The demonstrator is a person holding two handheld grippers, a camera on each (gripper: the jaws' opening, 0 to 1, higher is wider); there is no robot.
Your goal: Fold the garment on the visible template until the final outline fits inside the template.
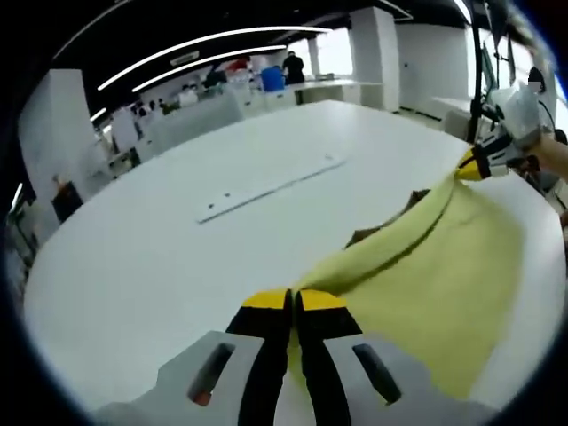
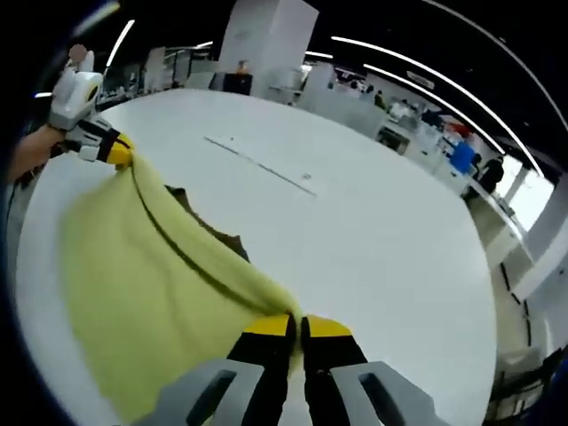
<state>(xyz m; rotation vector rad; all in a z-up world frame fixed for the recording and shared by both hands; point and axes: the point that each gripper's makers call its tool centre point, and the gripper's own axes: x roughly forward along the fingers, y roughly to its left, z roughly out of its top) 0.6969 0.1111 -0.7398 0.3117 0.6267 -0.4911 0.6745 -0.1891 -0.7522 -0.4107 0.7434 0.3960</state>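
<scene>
- While the big white table (image 1: 160, 266) spreads wide under both gripper views, no template outline can be made out on its bare surface; one thin pale strip (image 1: 271, 188) lies flat well beyond the cloth, and whether that is a template marking I cannot tell.
- Next in size, the soft yellow fabric garment (image 1: 426, 284) hangs stretched above the table between the two grippers, sagging from a taut upper edge; a darker brownish patch (image 2: 209, 232) shows beside that edge, perhaps an inner layer or a second piece of cloth, too shadowed to identify.
- By my judgement the task is at an early stage: the garment is lifted and spread rather than laid down, no finished fold is evident, and placing it, folding it and checking the outline against the template all remain.
- At the bottom of the left gripper view, the left gripper (image 1: 294, 302) has its yellow-tipped jaws pinched together on one corner of the garment's edge; it also appears at the far left of the right gripper view.
- In the right gripper view, the right gripper (image 2: 296, 327) is likewise clamped on the opposite corner.
- Much of the garment's lower hem runs out of both views, so its shape, sleeves and full outline stay hidden.
- Distant furniture and people in the room beyond are too small to read.
</scene>
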